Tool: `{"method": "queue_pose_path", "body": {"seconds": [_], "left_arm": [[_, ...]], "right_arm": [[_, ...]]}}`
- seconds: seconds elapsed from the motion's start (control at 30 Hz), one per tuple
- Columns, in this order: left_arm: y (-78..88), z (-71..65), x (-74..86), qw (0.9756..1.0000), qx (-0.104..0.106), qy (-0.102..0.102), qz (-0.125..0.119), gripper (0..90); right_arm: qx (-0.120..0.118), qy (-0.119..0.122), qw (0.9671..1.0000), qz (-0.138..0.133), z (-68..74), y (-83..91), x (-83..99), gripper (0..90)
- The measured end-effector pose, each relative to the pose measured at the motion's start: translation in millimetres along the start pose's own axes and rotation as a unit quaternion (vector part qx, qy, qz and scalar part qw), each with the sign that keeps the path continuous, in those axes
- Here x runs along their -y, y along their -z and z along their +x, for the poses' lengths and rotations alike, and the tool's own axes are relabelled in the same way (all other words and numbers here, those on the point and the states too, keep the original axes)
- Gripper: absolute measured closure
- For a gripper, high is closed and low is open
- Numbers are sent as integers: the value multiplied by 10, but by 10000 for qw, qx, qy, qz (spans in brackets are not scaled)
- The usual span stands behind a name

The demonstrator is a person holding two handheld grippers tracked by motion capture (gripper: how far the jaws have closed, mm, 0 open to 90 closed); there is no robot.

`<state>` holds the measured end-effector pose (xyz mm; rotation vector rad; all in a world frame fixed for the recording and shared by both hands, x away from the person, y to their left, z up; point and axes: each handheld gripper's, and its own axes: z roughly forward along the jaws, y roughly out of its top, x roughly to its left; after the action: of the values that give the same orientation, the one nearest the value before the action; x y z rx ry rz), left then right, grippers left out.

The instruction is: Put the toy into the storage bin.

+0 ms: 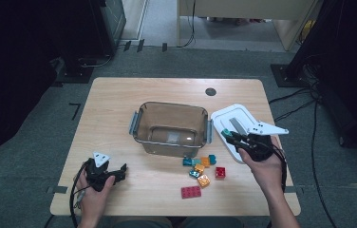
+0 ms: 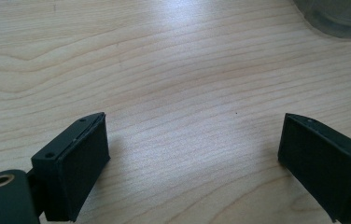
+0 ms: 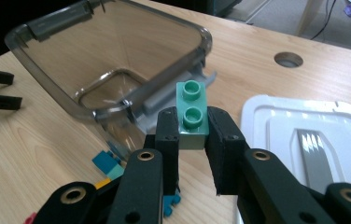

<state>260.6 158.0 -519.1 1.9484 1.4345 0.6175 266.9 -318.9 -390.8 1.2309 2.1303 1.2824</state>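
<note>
Pale wood-grain table (image 1: 119,99) stands on grey carpet, carrying a clear, smoky plastic bin (image 1: 171,128) with rounded corners and grey latch handles at its centre. Just beside the bin's right wall, toward the table's right edge, lies a white glossy lid (image 1: 229,118). Above the lid, the right gripper (image 3: 193,133) has its black jaws clamped on a mint-green studded brick (image 3: 192,114). Loose bricks (image 1: 202,168), red, orange and teal, sit near the front edge. The left gripper (image 2: 192,163) rests by the front-left corner, jaws wide apart.
</note>
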Motion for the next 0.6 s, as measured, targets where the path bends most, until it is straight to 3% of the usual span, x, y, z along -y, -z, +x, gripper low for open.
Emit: {"method": "queue_pose_path", "body": {"seconds": [0.3, 0.6], "left_arm": [[-1, 0, -1, 10000, 5, -4, -2, 83], [-1, 1, -2, 10000, 6, -14, 2, 83]], "right_arm": [[-149, 201, 9997, -16, 120, -112, -265, 768], [-364, 384, 9986, 81, 279, -415, -500, 768]]}}
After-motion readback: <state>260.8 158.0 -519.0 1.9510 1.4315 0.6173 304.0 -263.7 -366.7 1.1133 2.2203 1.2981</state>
